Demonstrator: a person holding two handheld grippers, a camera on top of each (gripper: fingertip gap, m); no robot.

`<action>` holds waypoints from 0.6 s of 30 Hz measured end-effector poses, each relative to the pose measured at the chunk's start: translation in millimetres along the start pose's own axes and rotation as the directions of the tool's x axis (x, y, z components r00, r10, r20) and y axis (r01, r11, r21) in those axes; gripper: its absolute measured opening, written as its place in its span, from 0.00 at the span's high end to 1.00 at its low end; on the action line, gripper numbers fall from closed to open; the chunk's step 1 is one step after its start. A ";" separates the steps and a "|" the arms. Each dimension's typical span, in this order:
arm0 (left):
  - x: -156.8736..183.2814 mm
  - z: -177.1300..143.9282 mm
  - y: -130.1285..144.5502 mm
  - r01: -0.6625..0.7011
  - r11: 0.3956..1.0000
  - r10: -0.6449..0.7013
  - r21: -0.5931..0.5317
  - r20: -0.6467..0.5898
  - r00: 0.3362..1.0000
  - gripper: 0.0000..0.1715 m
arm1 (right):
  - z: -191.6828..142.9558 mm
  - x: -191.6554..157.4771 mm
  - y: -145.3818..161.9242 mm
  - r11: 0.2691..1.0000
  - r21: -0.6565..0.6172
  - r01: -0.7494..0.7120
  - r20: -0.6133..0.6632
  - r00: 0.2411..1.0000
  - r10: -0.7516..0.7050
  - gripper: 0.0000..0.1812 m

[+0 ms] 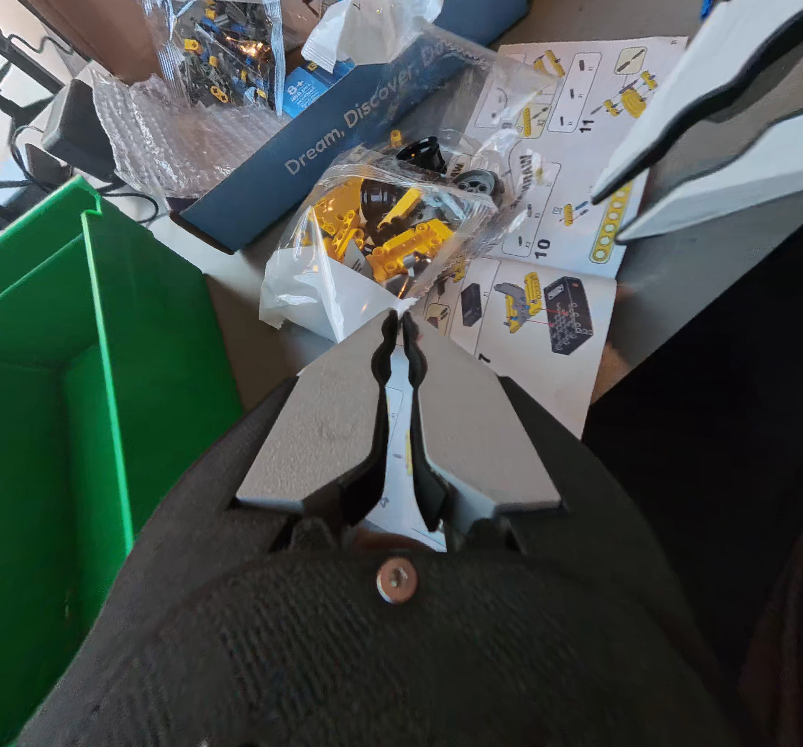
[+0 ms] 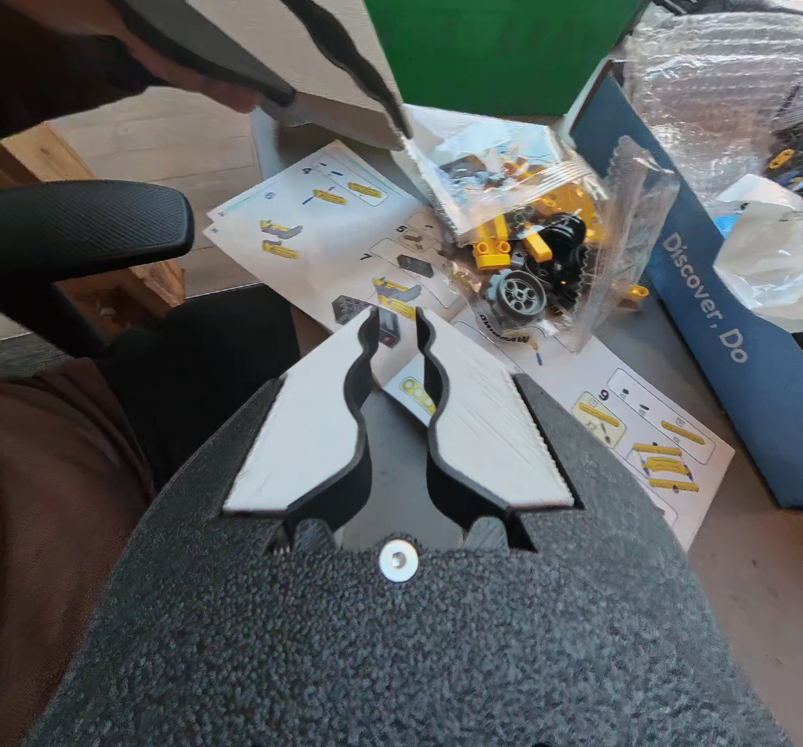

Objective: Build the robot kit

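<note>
A clear plastic bag of yellow, black and grey building-toy parts lies on an open instruction booklet. My left gripper is shut on the bag's white corner. In the right wrist view the same bag is pinched at its corner by the left gripper, which comes in from the upper left. My right gripper is open and empty, hovering over the booklet a little short of the bag. It also shows in the left wrist view at the upper right.
A green bin stands to the left, also seen in the right wrist view. A blue cardboard box with more part bags and bubble wrap lies behind. A black chair armrest is at the table's edge. Spacing between my two grippers at the tips: around 10 cm.
</note>
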State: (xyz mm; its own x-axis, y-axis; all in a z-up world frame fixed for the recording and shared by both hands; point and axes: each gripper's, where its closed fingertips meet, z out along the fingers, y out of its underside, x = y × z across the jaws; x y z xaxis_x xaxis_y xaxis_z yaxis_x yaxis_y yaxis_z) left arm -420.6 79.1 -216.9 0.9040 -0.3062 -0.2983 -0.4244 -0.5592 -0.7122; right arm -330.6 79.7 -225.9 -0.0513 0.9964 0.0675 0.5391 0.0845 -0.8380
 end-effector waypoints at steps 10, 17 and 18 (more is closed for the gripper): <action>1.9 -12.0 4.4 0.139 0.979 -0.145 0.149 0.027 0.989 0.85 | -53.2 67.6 -20.3 0.998 0.051 0.045 -0.210 0.977 -0.033 0.91; -7.9 -6.2 11.5 0.162 0.978 -0.176 0.134 0.100 0.979 0.70 | -151.5 104.2 -62.3 0.982 0.186 0.019 -0.109 0.994 0.002 0.90; -8.7 -5.2 10.5 0.144 0.982 -0.158 0.124 0.110 0.981 0.69 | -154.5 107.3 -65.4 0.981 0.190 0.031 -0.108 0.994 -0.010 0.90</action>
State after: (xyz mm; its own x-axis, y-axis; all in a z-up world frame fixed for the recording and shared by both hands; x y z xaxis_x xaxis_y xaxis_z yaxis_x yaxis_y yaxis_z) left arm -433.2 71.9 -218.6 0.9597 -0.1273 -0.2507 -0.2804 -0.4974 -0.8210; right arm -241.5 182.1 -80.2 0.0344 0.9904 0.1342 0.3673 0.1124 -0.9233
